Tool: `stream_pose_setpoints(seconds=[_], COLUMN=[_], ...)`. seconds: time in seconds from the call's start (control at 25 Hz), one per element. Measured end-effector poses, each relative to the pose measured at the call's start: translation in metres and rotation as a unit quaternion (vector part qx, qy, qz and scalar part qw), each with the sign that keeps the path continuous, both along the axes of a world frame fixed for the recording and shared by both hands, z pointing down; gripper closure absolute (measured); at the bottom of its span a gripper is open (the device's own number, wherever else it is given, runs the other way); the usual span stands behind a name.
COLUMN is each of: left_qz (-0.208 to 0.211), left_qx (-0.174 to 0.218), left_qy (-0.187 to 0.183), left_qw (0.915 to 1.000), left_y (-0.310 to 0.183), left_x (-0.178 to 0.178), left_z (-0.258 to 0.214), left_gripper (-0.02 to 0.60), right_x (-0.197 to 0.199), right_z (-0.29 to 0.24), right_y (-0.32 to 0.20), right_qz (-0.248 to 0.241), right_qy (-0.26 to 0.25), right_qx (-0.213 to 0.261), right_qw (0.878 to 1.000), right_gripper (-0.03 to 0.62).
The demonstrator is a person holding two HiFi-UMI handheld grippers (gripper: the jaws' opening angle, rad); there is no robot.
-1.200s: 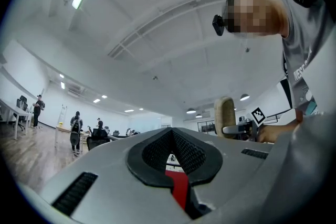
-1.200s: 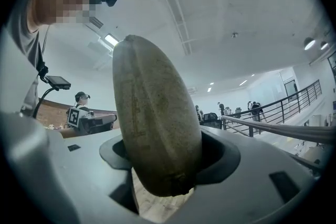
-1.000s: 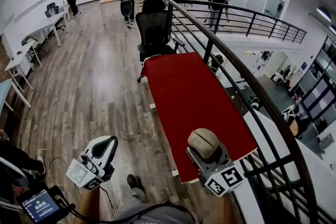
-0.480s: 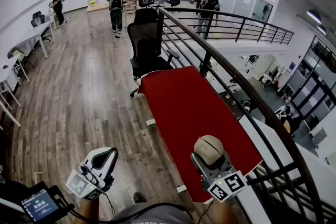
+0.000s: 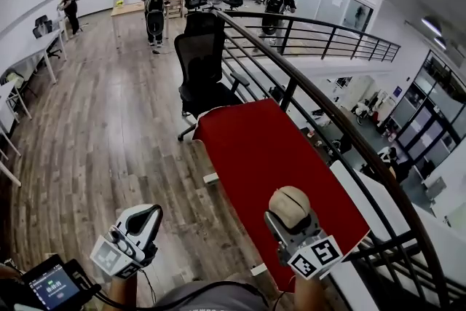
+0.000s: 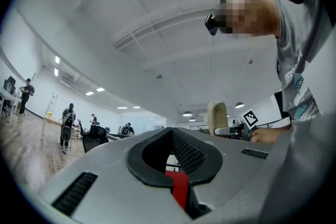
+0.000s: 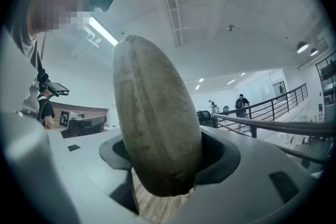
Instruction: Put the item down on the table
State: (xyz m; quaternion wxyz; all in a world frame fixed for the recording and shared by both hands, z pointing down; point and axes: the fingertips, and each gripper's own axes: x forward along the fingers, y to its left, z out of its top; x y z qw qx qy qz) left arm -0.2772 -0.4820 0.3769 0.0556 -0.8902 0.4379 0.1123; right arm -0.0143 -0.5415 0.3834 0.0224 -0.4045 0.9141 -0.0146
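**Wooden floor** [image 5: 109, 142]: open office floor. People and desks stand at the far end.

**Railing** [image 5: 320, 109]: a dark curved rail that runs along the table's right side from far to near.

**Table** [image 5: 269, 156]: a long top covered in red, running away from the person with its far end angled left. The red surface is bare. Its near end lies under and ahead of the right gripper.

**Office chair** [image 5: 202, 58]: black, standing at the table's far end.

**Left gripper** [image 5: 137, 229]: held low on the person's left over the floor, well apart from the table. Its jaws stand apart with nothing between them.

**Right gripper** [image 5: 293, 221]: held over the table's near end, toward the railing side. Its jaws are clamped on the item's lower part.

**Item** [image 5: 289, 205]: a tan oval body with faint lengthwise ribs.
- It stands out of the right gripper's jaws, with its long axis running along them and leaning slightly.
- Its free end points up and away from the person.
- It is off the cloth. How high it sits above the cloth cannot be told.

**Governing relation:**
- The red top lies below and forward of the held item, so the move looks like a lowering by the right gripper alone.
- Judged from the grip, the item would land end-on unless it is tipped onto its long side.
- It sits close to the table's railing edge, so setting it down further in would be safer.
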Motion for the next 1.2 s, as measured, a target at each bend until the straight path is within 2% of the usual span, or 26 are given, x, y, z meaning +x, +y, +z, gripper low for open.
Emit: stream_pose_setpoints(seconds=[0.24, 0.56, 0.72, 0.88, 1.08, 1.2], left_qz=[0.004, -0.015, -0.025, -0.037, -0.080, -0.127], left_qx=[-0.022, -0.018, -0.024, -0.029, -0.023, -0.029], left_qy=[0.011, 0.003, -0.002, -0.001, 0.032, 0.006], left_qw=[0.9997, 0.9997, 0.9994, 0.9989, 0.9960, 0.9914], left_y=[-0.057, -0.138, -0.196, -0.266, -0.347, -0.399], left_x=[-0.024, -0.043, -0.045, -0.041, -0.046, -0.070], left_z=[0.012, 0.026, 0.030, 0.027, -0.010, -0.004], left_gripper=[0.580, 0.580, 0.580, 0.580, 0.580, 0.580], right_x=[-0.027, -0.042, -0.051, -0.057, -0.037, -0.035], right_z=[0.010, 0.035, 0.040, 0.036, 0.037, 0.052], right_y=[-0.062, -0.165, -0.223, -0.286, -0.383, -0.449], right_qz=[0.002, -0.013, -0.028, -0.057, -0.069, -0.080], right_qy=[0.000, -0.019, -0.016, 0.011, -0.005, -0.010], right_qx=[-0.005, -0.014, -0.013, 0.001, -0.011, -0.023], right_qw=[1.000, 1.000, 0.999, 0.998, 0.998, 0.996], right_gripper=[0.312, 0.313, 0.313, 0.312, 0.313, 0.313])
